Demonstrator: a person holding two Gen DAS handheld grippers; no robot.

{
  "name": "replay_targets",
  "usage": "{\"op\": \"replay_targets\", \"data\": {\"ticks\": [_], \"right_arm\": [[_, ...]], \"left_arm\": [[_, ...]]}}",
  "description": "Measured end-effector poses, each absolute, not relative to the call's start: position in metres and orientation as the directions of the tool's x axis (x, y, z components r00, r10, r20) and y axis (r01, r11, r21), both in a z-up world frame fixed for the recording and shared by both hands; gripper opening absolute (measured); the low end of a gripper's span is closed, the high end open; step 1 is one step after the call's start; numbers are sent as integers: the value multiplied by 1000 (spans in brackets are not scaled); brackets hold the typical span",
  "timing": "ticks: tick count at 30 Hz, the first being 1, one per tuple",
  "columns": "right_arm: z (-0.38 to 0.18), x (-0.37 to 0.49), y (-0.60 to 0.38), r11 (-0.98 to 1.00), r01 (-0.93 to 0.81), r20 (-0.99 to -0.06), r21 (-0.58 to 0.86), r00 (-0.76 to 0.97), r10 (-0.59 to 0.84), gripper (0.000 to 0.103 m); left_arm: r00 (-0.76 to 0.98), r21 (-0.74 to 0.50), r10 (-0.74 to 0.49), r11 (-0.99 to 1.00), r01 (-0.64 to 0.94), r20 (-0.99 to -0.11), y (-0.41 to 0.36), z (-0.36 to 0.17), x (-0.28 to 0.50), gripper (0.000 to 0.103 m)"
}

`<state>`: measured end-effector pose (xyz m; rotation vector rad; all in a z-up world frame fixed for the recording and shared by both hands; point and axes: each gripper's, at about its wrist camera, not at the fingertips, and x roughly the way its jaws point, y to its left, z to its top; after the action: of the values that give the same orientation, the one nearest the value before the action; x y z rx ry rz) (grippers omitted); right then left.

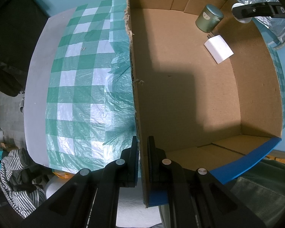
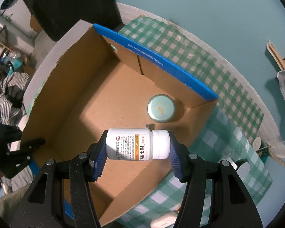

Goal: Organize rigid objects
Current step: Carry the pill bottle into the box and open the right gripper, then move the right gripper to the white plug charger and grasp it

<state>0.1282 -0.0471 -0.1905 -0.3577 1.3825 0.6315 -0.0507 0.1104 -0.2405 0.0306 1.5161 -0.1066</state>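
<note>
- The right gripper [image 2: 137,145] holds a white pill bottle [image 2: 137,144] sideways (cap to the right) above the cardboard box [image 2: 70,87].
- The left gripper [image 1: 142,152] pinches the box's side wall near its corner.
- A green tin [image 1: 209,18] and a white charger [image 1: 218,48] sit in the far corner.

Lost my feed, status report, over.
Left gripper clamps box wall. Right gripper holds bottle sideways above box. Tin, charger inside; drop spot clear.
</note>
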Motion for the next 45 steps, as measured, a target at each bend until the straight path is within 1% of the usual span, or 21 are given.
{"op": "replay_targets", "data": {"ticks": [7, 16, 20, 23, 36, 45], "right_arm": [[-195, 129, -46, 793, -597, -980, 123, 55, 193, 59], [-183, 133, -50, 805, -577, -972, 140, 75, 222, 59], [-176, 136, -57, 816, -558, -968, 147, 87, 234, 63], [-171, 138, -63, 824, -547, -966, 150, 97, 240, 64], [-148, 136, -105, 863, -483, -960, 149, 136, 243, 66], [-146, 134, -147, 900, -412, -965, 140, 148, 217, 67]], "left_arm": [[51, -45, -49, 995, 87, -997, 111, -240, -50, 8], [52, -42, -47, 995, 88, -998, 110, -241, -51, 8], [53, -41, -46, 995, 89, -998, 110, -241, -51, 8], [52, -40, -45, 995, 92, -998, 108, -241, -51, 8], [52, -38, -43, 994, 100, -998, 109, -242, -51, 8], [49, -35, -41, 993, 111, -998, 106, -242, -50, 8]]}}
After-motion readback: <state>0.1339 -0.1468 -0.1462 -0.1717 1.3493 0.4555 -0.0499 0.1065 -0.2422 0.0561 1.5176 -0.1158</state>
